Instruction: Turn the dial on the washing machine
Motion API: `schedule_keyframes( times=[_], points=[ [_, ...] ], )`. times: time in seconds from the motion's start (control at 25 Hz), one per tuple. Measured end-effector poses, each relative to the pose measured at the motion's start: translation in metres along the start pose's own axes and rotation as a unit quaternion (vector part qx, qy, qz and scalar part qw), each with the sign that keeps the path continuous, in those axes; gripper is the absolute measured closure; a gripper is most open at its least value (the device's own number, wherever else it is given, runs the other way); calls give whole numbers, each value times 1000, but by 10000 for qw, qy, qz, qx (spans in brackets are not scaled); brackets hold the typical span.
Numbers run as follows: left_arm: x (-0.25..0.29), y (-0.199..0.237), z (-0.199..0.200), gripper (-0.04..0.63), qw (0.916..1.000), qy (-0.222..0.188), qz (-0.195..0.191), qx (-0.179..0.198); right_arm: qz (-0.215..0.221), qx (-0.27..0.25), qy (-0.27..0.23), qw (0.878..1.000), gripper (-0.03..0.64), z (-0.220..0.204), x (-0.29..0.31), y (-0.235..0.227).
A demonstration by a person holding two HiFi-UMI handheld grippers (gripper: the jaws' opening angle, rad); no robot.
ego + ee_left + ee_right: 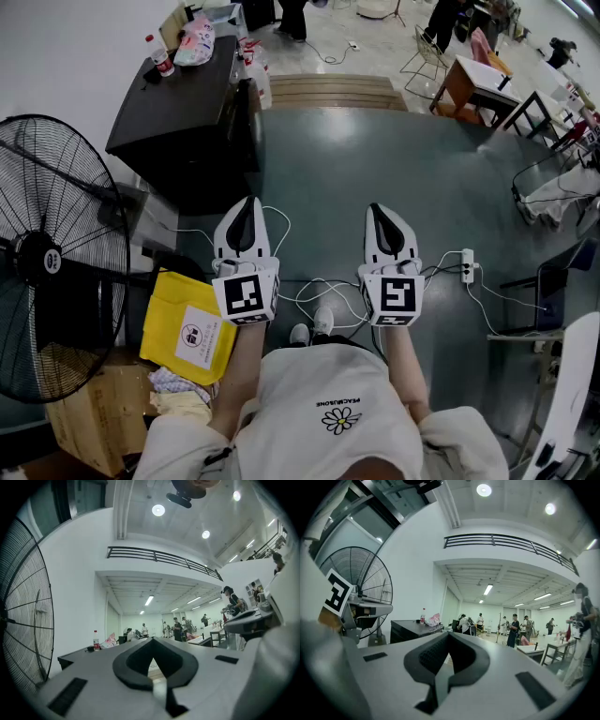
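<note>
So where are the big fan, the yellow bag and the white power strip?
big fan (39, 259), head view, on its dark centre hub.
yellow bag (176, 298), head view, on its plain yellow upper part.
white power strip (467, 266), head view, on the middle of its body.

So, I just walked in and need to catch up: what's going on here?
A person holds the left gripper and right gripper out in front, side by side above the floor. Both have jaws together and grip nothing. No washing machine or dial is in view; a large fan and a yellow bag sit on the left.
</note>
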State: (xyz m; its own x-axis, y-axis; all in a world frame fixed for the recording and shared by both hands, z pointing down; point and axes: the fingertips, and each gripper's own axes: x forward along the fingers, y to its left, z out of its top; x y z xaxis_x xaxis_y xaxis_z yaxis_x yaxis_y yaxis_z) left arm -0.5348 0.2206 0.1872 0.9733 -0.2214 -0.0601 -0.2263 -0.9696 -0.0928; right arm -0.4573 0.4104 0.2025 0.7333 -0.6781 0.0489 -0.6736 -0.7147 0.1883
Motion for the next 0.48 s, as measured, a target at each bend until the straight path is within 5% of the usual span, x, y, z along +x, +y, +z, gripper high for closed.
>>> schedule_keyframes(
  times=[0.48],
  points=[
    [31, -13, -8, 595, 10000, 6, -32, -16, 111, 99, -41, 9999, 614, -13, 21, -19]
  ],
)
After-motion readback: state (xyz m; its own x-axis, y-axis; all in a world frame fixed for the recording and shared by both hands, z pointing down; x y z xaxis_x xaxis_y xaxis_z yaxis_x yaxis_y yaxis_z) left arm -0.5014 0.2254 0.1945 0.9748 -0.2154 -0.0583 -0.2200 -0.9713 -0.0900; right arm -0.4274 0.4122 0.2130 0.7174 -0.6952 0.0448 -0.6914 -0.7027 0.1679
